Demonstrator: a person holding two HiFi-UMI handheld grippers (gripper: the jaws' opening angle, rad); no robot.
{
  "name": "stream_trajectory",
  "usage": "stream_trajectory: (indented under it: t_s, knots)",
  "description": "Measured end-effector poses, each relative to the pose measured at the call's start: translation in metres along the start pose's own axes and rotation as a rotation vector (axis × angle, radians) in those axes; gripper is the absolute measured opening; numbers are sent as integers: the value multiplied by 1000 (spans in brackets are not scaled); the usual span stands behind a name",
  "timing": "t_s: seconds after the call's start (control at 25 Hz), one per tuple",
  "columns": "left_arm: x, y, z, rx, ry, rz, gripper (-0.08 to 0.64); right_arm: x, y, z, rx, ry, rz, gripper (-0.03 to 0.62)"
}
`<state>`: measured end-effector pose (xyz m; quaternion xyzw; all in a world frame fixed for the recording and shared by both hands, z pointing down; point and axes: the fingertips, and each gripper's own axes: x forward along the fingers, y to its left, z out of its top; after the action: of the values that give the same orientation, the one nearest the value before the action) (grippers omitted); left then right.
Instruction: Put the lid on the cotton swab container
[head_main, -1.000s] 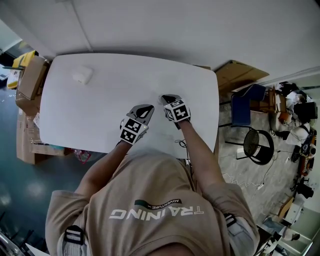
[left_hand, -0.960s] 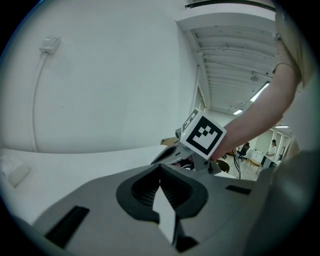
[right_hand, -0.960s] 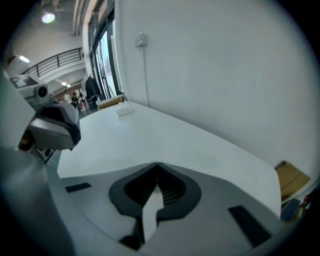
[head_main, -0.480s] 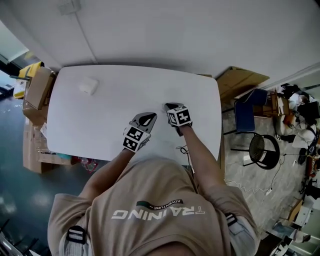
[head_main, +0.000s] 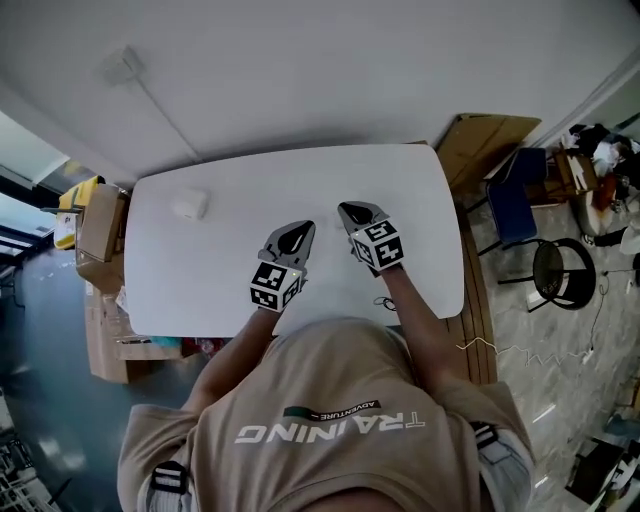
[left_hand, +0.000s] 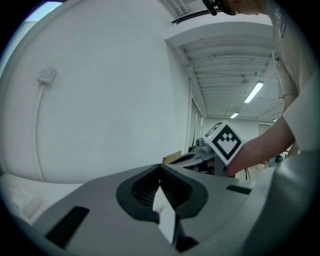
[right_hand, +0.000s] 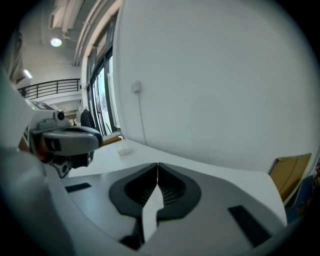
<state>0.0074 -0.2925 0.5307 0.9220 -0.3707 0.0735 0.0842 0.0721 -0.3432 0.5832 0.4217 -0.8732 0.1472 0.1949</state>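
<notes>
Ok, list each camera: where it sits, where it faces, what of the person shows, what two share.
Head view: on the person's head, looking steeply down at the white table; torso, forearms, left gripper and right gripper show.
Left gripper view: on that gripper, along its shut jaws toward the wall; right gripper's marker cube and forearm show.
Right gripper view: on that gripper, along its shut jaws across the table; left gripper shows.
Shared: head and right gripper views both show the small white object.

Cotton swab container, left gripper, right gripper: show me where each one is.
cotton swab container (head_main: 189, 205), head view, its white top.
left gripper (head_main: 303, 229), head view, its shut tips.
right gripper (head_main: 348, 209), head view, its shut tips.
</notes>
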Motion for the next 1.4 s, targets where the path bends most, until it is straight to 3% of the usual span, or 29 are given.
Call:
stream_trajectory:
  t_s: [0.24,0.56,0.84,1.2,1.4]
  knots:
    - [-18,-4,35,42,-114,15,12,-68,18,53,-61,-208,-33,18]
    - [-22,-9,73,88,-136,24,12,-131,22,76,-33,-362,-69,18]
    - [-27,-16,126,134,-213,5,12,-147,29,106,-73,-428,-53,18]
    - [-27,-17,109,172,-155,9,12,-146,33,108,-63,-418,-19,18]
    - [-28,-16,102,156,-145,4,12,-141,37,103,-89,-386,-17,18]
